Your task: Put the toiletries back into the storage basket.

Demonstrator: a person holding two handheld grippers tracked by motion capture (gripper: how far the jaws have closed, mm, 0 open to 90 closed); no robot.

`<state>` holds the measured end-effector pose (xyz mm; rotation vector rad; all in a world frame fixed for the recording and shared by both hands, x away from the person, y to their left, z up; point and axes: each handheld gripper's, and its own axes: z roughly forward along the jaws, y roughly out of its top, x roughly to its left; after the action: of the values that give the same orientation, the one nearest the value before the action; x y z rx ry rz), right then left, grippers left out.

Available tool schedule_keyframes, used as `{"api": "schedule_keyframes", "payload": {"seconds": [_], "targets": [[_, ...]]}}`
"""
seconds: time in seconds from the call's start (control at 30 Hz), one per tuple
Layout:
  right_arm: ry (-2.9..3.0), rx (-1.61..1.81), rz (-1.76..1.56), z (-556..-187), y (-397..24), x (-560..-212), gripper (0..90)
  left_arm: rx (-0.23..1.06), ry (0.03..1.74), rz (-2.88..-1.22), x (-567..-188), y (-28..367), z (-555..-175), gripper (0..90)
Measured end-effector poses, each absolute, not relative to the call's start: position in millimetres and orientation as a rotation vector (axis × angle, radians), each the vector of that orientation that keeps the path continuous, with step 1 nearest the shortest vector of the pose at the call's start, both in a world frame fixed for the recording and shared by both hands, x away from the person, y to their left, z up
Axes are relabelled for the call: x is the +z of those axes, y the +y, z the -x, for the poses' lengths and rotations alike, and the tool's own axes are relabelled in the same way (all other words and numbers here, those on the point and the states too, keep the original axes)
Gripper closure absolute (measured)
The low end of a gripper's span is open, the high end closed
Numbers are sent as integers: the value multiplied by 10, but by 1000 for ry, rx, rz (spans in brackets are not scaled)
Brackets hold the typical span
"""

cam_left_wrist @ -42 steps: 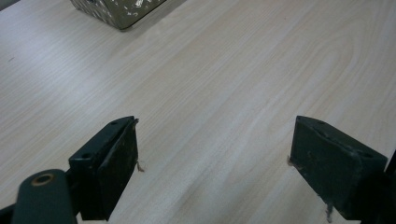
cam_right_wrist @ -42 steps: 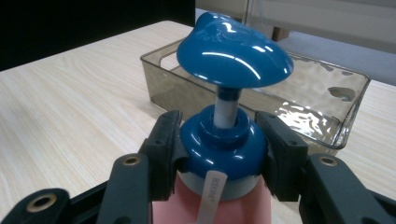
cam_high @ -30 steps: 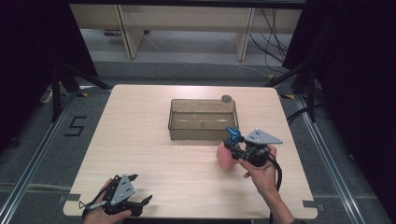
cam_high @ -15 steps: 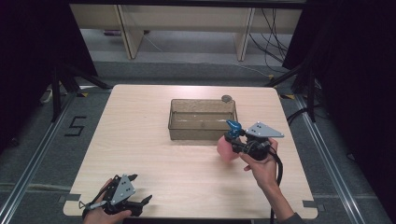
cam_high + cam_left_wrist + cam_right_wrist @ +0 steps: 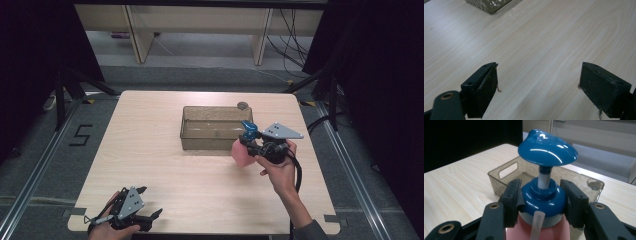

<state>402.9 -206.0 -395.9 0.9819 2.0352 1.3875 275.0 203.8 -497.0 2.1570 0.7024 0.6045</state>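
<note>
A wooden table (image 5: pixel 165 150) holds a clear brown bin (image 5: pixel 212 127), the landmark here. Just off the bin's near right corner, the right gripper (image 5: pixel 248 145) holds a pink pump bottle (image 5: pixel 241 153) with a blue pump head (image 5: pixel 547 147). In the right gripper view, the two black jaws clamp the bottle's blue collar (image 5: pixel 543 197) from both sides; the bottle stands upright, its spout rising above the jaws, and the bin lies just beyond it. A white label strip (image 5: pixel 536 225) hangs down the bottle's front.

The left gripper (image 5: pixel 131 214) sits well apart from the bin, at the table's near left edge. Its jaws stand wide apart with nothing between them — bare wood in the left gripper view, and a corner of the bin far off.

A small round dark thing (image 5: pixel 243 105) lies just behind the bin's far right corner; what it is cannot be told.

Judged risks: the hold is on the smooth, rounded collar, not the body, so the bottle could swing or slip out if the hand tilts or moves fast. If the bottle is meant for the bin, its base may catch the near wall — carried too low, it could shove the bin or tip over.
</note>
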Motion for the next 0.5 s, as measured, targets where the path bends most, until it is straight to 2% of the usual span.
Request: {"api": "schedule_keyframes", "payload": {"seconds": [0.5], "targets": [[2012,1404,-958,-4138,-2022,-3736,534,616,701,-2160,-4978,2036,-2750,148]]}}
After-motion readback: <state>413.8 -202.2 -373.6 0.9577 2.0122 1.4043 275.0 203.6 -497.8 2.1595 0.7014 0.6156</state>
